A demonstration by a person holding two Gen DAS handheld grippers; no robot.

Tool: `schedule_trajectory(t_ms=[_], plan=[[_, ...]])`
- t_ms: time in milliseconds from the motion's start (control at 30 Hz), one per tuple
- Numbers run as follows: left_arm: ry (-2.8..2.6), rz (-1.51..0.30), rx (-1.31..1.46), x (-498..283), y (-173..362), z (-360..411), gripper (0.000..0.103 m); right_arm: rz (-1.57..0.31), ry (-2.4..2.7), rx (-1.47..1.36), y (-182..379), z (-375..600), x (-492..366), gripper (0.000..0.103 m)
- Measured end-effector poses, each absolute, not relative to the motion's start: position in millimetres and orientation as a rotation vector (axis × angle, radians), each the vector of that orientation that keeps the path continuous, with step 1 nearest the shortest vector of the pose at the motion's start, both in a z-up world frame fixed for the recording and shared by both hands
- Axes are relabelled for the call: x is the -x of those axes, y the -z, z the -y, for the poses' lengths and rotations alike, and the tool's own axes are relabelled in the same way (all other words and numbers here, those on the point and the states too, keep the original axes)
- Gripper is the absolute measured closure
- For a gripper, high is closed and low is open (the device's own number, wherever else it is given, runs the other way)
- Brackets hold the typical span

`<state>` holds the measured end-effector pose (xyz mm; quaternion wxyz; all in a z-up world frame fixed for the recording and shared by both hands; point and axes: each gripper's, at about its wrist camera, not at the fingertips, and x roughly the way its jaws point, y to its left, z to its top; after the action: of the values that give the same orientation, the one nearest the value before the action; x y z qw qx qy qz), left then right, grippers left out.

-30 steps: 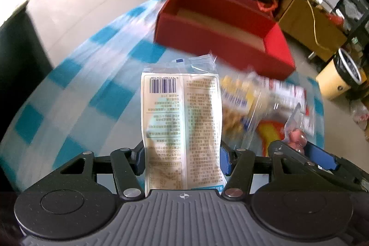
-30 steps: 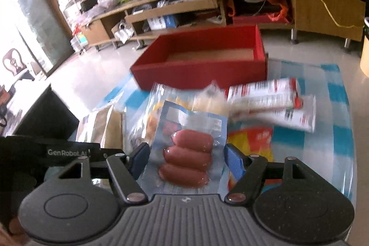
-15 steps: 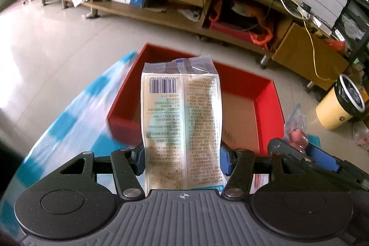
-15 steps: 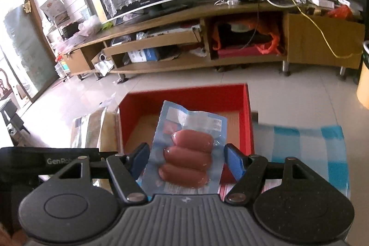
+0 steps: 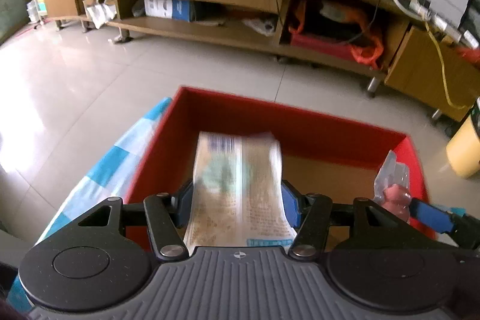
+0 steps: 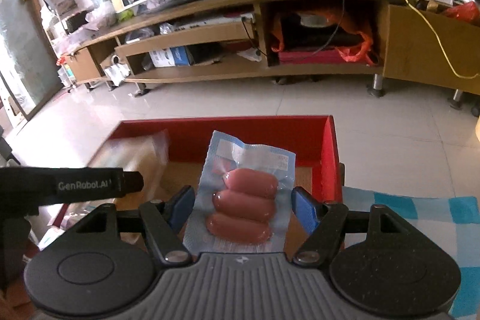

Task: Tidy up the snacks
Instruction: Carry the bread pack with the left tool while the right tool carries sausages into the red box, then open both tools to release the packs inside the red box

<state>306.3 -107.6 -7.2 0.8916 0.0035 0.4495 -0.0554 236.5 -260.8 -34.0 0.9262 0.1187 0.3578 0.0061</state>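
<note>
A red open box (image 5: 288,122) stands on a blue-checked cloth (image 5: 99,170); it also shows in the right wrist view (image 6: 327,140). My left gripper (image 5: 237,206) is over the box with a beige printed snack packet (image 5: 237,185) between its fingers; the packet is motion-blurred and tilts forward into the box. My right gripper (image 6: 240,206) is shut on a blue sausage pack (image 6: 243,203) with three pink sausages, held over the box's right part. The beige packet also shows blurred in the right wrist view (image 6: 135,161).
A long wooden TV stand (image 6: 270,29) with cluttered shelves runs along the back. A tiled floor (image 5: 90,74) lies between it and the table. A yellow bin (image 5: 465,152) stands at the right. The checked cloth also shows in the right wrist view (image 6: 420,215).
Both grippers have moved forward from the snack pile to over the red box. The beige packet has tipped forward and is blurred; the left jaws look slightly wider.
</note>
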Motion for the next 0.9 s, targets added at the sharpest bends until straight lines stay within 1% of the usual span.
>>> schedule_trajectory(t_ms=[100, 167, 267, 333, 367, 500, 667, 733, 900], plan=[[0.112, -0.931, -0.049, -310.4, 24.0, 113.1, 0.038, -0.762, -0.003, -0.225, 50.3, 260.9, -244.7, 0.032], [0.107, -0.91, -0.093, -308.1, 23.6, 115.2, 0.038, -0.751, 0.0, -0.146, 52.8, 254.0, -247.8, 0.031], [0.1, -0.926, -0.067, -308.3, 23.9, 110.6, 0.032, -0.763, -0.014, -0.129, 54.0, 249.3, -251.3, 0.031], [0.09, -0.951, -0.072, -307.3, 26.2, 107.2, 0.026, -0.781, -0.036, -0.116, 54.7, 246.2, -251.6, 0.031], [0.08, -0.956, -0.08, -305.9, 27.9, 105.3, 0.026, -0.786, -0.037, -0.096, 55.8, 244.4, -250.9, 0.031], [0.057, -0.965, -0.128, -295.7, 30.6, 101.1, 0.026, -0.81, -0.027, -0.015, 58.3, 238.9, -246.0, 0.031], [0.06, -0.989, -0.152, -281.4, 29.4, 101.3, 0.025, -0.849, -0.039, -0.04, 57.4, 237.1, -240.4, 0.029], [0.061, -0.995, -0.179, -274.7, 30.2, 103.7, 0.027, -0.873, -0.041, -0.025, 58.1, 233.4, -237.0, 0.029], [0.078, -1.035, -0.139, -262.5, 27.9, 97.3, 0.026, -0.914, -0.042, -0.059, 54.0, 236.0, -226.4, 0.029]])
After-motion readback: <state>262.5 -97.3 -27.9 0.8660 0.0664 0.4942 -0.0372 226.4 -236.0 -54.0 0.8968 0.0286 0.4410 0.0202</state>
